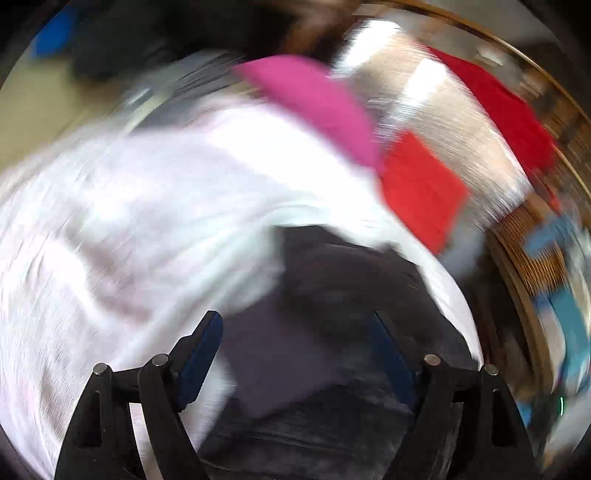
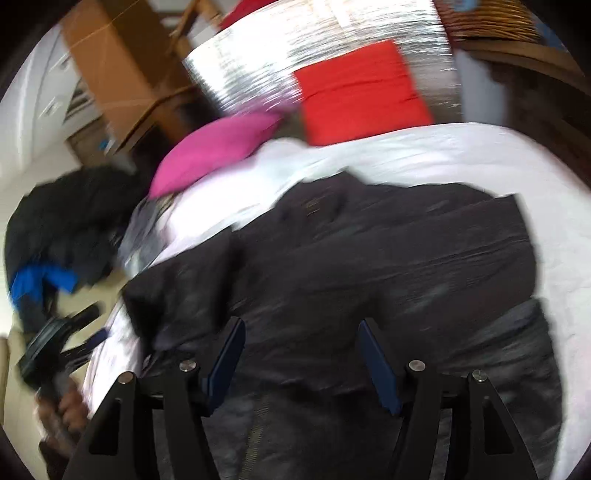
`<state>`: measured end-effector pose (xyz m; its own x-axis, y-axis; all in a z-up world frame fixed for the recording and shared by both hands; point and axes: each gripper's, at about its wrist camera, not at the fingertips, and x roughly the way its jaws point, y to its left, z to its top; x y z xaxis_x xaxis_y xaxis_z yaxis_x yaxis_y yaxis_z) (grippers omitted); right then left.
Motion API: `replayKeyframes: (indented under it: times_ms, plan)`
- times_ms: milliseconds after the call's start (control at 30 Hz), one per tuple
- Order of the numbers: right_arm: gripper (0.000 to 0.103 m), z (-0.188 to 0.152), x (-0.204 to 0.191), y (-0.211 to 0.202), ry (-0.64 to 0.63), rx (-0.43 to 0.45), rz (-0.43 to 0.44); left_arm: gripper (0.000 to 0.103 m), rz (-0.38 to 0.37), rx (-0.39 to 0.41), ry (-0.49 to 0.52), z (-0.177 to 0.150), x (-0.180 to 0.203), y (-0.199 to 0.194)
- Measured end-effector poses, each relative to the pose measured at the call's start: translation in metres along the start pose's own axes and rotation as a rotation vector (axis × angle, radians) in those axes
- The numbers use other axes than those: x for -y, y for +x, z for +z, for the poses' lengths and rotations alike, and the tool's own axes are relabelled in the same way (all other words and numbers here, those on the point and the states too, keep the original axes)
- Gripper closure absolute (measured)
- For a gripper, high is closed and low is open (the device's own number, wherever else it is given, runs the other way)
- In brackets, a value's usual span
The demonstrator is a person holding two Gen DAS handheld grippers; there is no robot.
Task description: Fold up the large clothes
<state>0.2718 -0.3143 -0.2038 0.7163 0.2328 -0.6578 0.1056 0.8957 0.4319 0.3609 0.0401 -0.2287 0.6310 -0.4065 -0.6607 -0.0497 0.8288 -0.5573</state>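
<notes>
A large black jacket [image 2: 369,258] lies spread on a white sheet [image 2: 461,155] over a bed. My right gripper [image 2: 301,354] is open above the jacket's near part, with nothing between its fingers. In the left wrist view, which is strongly blurred, the black jacket [image 1: 351,295] shows below the centre with the white sheet [image 1: 129,221] to its left. My left gripper [image 1: 299,350] is open over the jacket's edge and holds nothing. The left gripper also shows at the lower left of the right wrist view [image 2: 55,347], held in a hand.
A pink pillow [image 2: 218,147] and a red pillow [image 2: 362,92] lie at the head of the bed. A pile of dark clothes with a blue piece [image 2: 66,236] sits left of the bed. Wooden furniture [image 2: 122,66] and a wicker basket [image 2: 491,22] stand behind.
</notes>
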Motion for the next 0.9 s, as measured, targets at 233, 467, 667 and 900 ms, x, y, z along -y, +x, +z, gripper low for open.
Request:
replayKeyframes:
  times_ms: [233,467,667,900]
  plan:
    - [0.035,-0.014,-0.104,0.044,-0.032,-0.162,0.384,0.023,0.129,0.104,-0.122,0.025,-0.045,-0.021]
    - [0.035,-0.027,-0.161,0.13,0.091,-0.314,0.435,0.023,0.272,0.143,-0.165,0.04,-0.068,-0.032]
    - [0.045,-0.044,-0.173,0.181,0.194,-0.313,0.338,0.023,0.327,0.192,-0.141,0.049,-0.076,-0.042]
    - [0.09,-0.023,-0.182,0.14,0.131,-0.162,0.362,0.023,0.321,0.18,-0.112,0.046,-0.062,-0.034]
